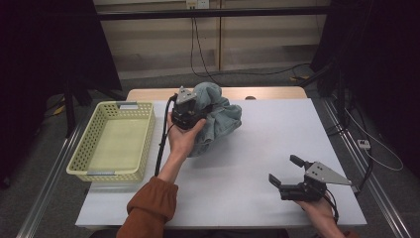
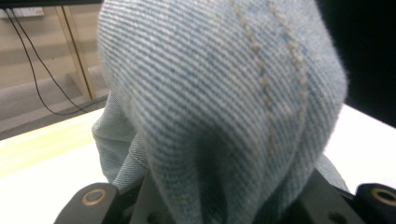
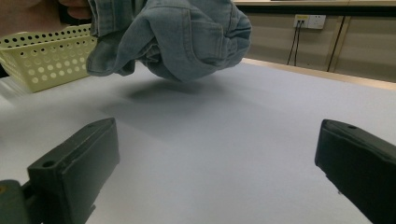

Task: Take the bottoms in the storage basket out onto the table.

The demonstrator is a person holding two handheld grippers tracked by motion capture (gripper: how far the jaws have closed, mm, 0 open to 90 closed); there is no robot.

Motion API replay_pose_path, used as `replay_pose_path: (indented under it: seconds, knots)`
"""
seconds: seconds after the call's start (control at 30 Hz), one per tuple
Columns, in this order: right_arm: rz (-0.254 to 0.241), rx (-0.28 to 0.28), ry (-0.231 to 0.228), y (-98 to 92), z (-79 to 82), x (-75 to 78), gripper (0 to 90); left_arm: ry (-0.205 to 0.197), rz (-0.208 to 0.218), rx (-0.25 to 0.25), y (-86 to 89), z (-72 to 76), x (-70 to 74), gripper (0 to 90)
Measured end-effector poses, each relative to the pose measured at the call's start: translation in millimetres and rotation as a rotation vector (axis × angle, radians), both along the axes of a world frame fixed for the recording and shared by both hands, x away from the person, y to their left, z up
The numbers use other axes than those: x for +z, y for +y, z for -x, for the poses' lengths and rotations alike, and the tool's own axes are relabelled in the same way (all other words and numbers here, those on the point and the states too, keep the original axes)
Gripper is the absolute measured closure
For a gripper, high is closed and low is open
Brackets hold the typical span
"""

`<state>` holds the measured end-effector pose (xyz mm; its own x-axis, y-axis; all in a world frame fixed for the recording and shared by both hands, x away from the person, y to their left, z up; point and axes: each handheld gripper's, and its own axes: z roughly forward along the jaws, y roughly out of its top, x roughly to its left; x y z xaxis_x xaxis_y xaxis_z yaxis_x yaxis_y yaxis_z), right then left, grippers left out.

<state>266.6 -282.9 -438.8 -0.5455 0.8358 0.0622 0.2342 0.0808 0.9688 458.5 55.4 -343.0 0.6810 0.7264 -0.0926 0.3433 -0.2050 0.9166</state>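
From the high view I count one denim garment [image 1: 217, 116], one yellow perforated basket [image 1: 119, 141], and two grippers on the white table [image 1: 267, 144]. My left gripper [image 1: 190, 115] is held up at the far middle of the table, and its jaws are buried in the bunched denim, so I cannot see them from here. The garment hangs from it in a crumpled lump, just right of the basket; which garment it is I cannot make out. My right gripper [image 1: 287, 174] rests low near the table's near right corner, well apart from the cloth, its two jaws spread with nothing between them.

In the left gripper view, blurred denim sits right up against the lens, with two lines of tan stitching running down it. Only the roots of the jaws peek out at the bottom edge; the fabric is pinched between them, so I read them as clamped on the cloth.

In the right gripper view, the two black jaws stand wide apart over bare table. Beyond them the garment hangs clear of the surface, casting a shadow below, its top cut off by the frame. One corner of the basket shows at the left.
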Motion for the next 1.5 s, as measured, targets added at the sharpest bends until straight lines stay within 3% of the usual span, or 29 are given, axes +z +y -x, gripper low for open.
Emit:
replay_pose_path:
  seconds: [0.43,0.5,0.73,0.83,1.27,1.4,1.5]
  knots:
    - [0.001,0.0,0.0,-0.1,0.1,-0.1,0.0,0.058,-0.032,-0.012,-10.0,-5.8,-17.9,72.8]
    - [0.001,0.0,0.0,0.0,0.0,-0.1,0.0,0.055,-0.052,-0.014,-11.2,-5.9,-20.2,72.7]
    - [0.001,0.0,0.0,0.0,0.1,-0.1,0.0,0.05,-0.062,-0.011,-13.2,-4.7,-24.2,72.3]
    - [0.001,0.0,0.001,0.0,0.1,-0.1,0.0,0.051,-0.078,-0.007,-14.3,-4.2,-32.0,72.2]
    - [0.004,0.006,0.004,0.8,-0.1,-0.3,0.0,0.119,-0.112,-0.054,-19.3,-12.0,-48.9,70.3]
    - [0.002,0.005,0.004,0.8,-0.3,-0.3,0.0,0.121,-0.164,-0.063,-24.5,-11.9,-55.4,69.4]
    - [0.002,0.004,0.005,0.6,-0.2,-0.4,0.0,0.118,-0.175,-0.065,-28.9,-11.4,-58.8,68.7]
